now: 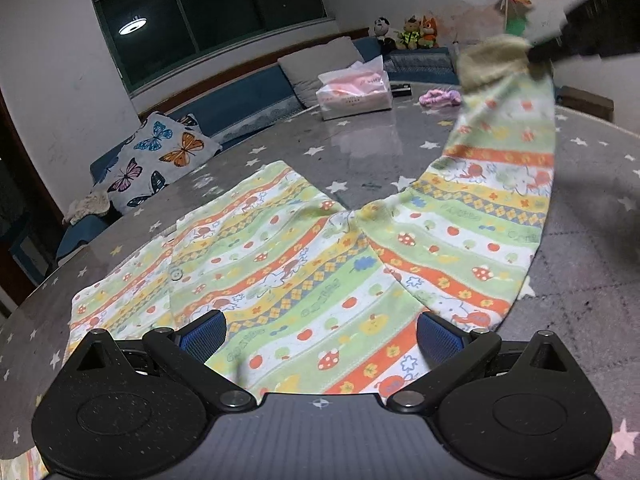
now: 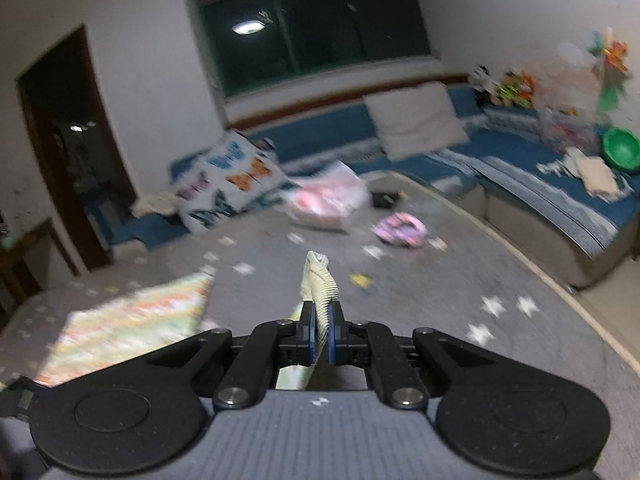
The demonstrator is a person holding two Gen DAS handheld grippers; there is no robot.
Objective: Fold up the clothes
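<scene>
Child's pants point(image 1: 304, 264) with green, orange and yellow stripes lie on a grey star-patterned table point(image 1: 360, 140). The left leg lies flat. The right leg point(image 1: 496, 184) is lifted up to the upper right. My left gripper point(image 1: 320, 332) is open, low over the waist part, its blue pads point(image 1: 204, 332) on either side of the cloth. My right gripper point(image 2: 320, 332) is shut on the ribbed beige cuff point(image 2: 320, 280) of the lifted leg, held above the table; it also shows in the left wrist view point(image 1: 536, 56). The flat leg point(image 2: 132, 320) shows blurred in the right wrist view.
A tissue pack point(image 1: 354, 94), a dark small object point(image 1: 402, 89) and a pink hair band point(image 1: 440, 97) lie at the table's far side. A blue sofa with a butterfly pillow point(image 1: 160, 160), a grey pillow point(image 1: 324, 64) and plush toys point(image 1: 416, 32) stands behind.
</scene>
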